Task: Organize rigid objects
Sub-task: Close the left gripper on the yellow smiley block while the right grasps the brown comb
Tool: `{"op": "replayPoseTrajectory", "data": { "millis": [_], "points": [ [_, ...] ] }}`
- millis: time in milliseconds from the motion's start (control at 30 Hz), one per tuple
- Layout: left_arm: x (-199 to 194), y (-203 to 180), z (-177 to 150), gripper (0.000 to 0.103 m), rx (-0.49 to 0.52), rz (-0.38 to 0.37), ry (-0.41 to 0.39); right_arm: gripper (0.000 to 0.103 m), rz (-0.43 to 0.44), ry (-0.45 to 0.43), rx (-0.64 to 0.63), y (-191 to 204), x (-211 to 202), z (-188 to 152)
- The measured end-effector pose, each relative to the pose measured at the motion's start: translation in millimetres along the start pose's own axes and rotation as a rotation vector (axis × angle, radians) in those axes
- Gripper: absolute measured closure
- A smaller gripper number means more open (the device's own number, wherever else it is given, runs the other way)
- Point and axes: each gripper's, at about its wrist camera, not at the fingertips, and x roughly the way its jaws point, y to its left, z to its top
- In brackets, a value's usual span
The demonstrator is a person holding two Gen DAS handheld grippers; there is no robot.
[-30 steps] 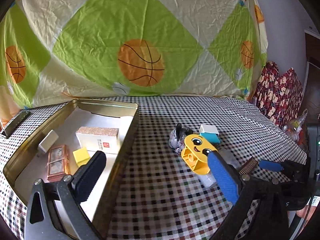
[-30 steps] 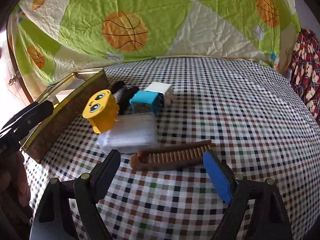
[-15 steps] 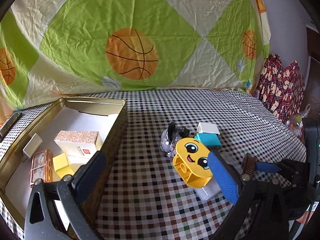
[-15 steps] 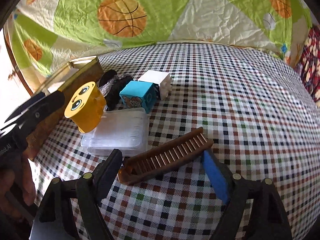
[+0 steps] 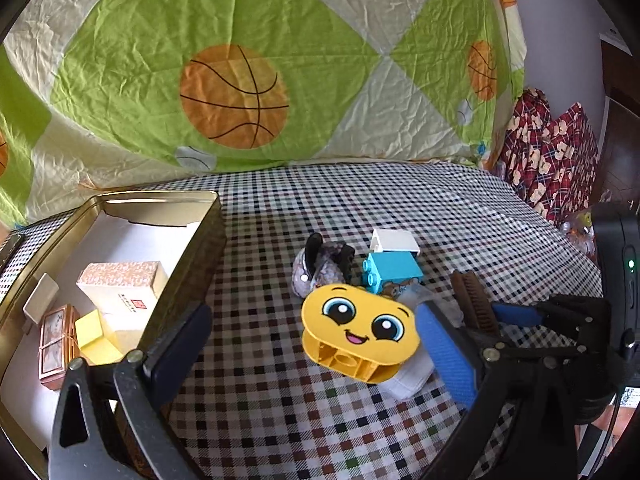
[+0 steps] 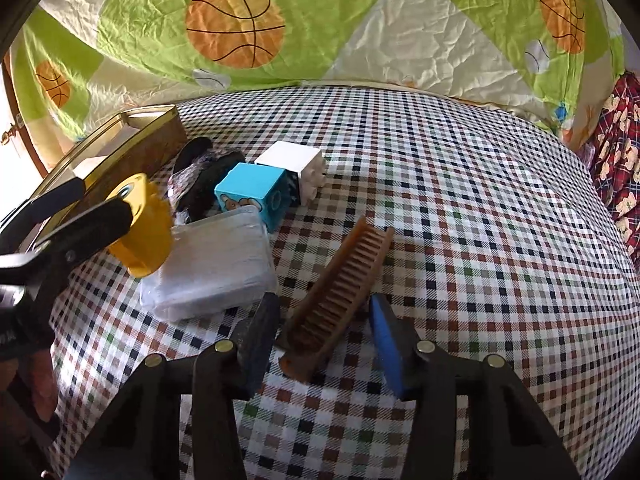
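A brown comb (image 6: pixel 340 288) lies tilted on the checked cloth, lengthwise between the fingers of my right gripper (image 6: pixel 324 336). Its jaws are closing; the pads stand close beside the comb with thin gaps showing. In the left wrist view the comb (image 5: pixel 476 308) stands next to that gripper's blue finger (image 5: pixel 516 314). My left gripper (image 5: pixel 312 350) is open, and a yellow smiley block (image 5: pixel 360 332) lies between its fingers, close to the blue pad (image 5: pixel 444 356). The block rests on a clear plastic box (image 6: pixel 212 264).
A gold tin (image 5: pixel 180 248) at the left holds a patterned box (image 5: pixel 120 284), a yellow cube (image 5: pixel 94 332) and a copper frame (image 5: pixel 56 344). A blue block (image 6: pixel 252 188), a white block (image 6: pixel 292 160) and a dark crumpled item (image 5: pixel 320 268) sit behind. A quilt hangs at the back.
The right jaws have narrowed around the comb, which turned from crosswise to lengthwise between them. The left gripper has come closer to the yellow block, which now sits between its fingers.
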Motion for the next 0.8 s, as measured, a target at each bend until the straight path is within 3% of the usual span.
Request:
{"op": "replayPoseTrajectory", "data": {
  "millis": [100, 167, 467, 700, 767, 800],
  "points": [
    [6, -2, -1, 0.003, 0.000, -0.038, 0.036, 0.054, -0.007, -0.009, -0.003, -4, 3, 3],
    [12, -3, -2, 0.015, 0.003, -0.063, 0.079, 0.055, -0.007, -0.011, 0.001, -6, 4, 4],
    [4, 2, -10, 0.015, -0.004, -0.089, 0.094, 0.056, -0.026, -0.014, -0.013, -3, 5, 5],
    [15, 10, -13, 0.016, -0.022, -0.090, 0.162, 0.057, -0.053, -0.018, -0.041, 3, 3, 3],
    [18, 12, -14, 0.032, -0.033, -0.130, 0.174, 0.057, -0.056, -0.019, -0.044, 4, 3, 3],
    [18, 13, -14, 0.033, -0.038, -0.139, 0.176, 0.057, -0.058, -0.020, -0.046, 4, 3, 3]
  ]
}}
